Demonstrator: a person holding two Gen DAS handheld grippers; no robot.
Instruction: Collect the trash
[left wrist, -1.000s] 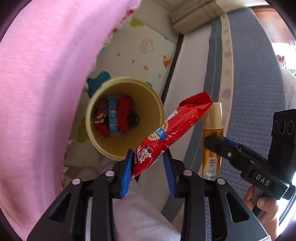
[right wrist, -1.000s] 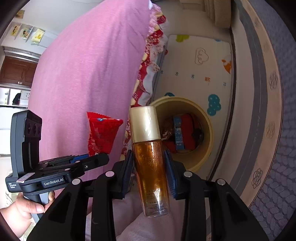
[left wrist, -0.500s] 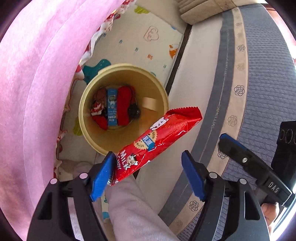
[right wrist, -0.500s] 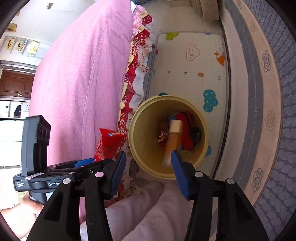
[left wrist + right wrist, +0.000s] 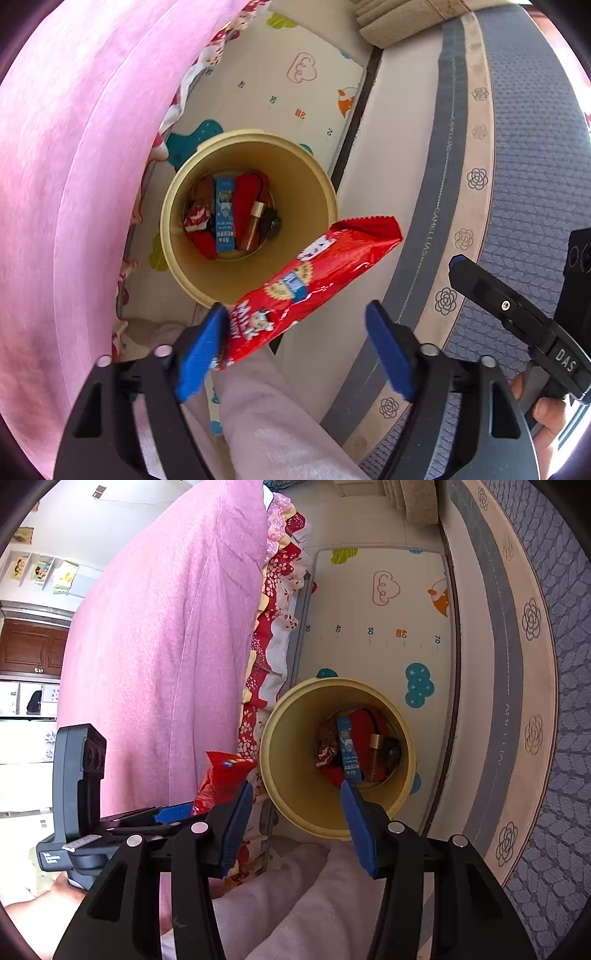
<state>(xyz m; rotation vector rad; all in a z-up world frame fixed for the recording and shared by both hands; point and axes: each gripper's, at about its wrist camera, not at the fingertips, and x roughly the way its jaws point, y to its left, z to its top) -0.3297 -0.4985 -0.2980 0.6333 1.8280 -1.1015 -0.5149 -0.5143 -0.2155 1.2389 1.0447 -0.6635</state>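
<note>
A yellow trash bin (image 5: 207, 273) stands on the floor below both grippers; it also shows in the right wrist view (image 5: 295, 805). Inside lie red wrappers, a blue box (image 5: 224, 218) and a gold-capped amber bottle (image 5: 254, 225), also seen from the right wrist (image 5: 376, 755). My left gripper (image 5: 295, 341) is open; a red milk-candy packet (image 5: 314, 284) leans against its left finger above the bin's near rim. The packet's end shows in the right wrist view (image 5: 221, 779). My right gripper (image 5: 297, 821) is open and empty over the bin.
A pink blanket (image 5: 55, 184) covers the bed on the left. A patterned play mat (image 5: 376, 620) lies under the bin. A blue-grey mattress (image 5: 524, 147) with a beige border runs along the right. A pale pink sleeve (image 5: 266, 417) lies below the grippers.
My right gripper opened and the amber bottle fell into the bin, where it now lies. My left gripper opened too; the red packet tilts against its left finger.
</note>
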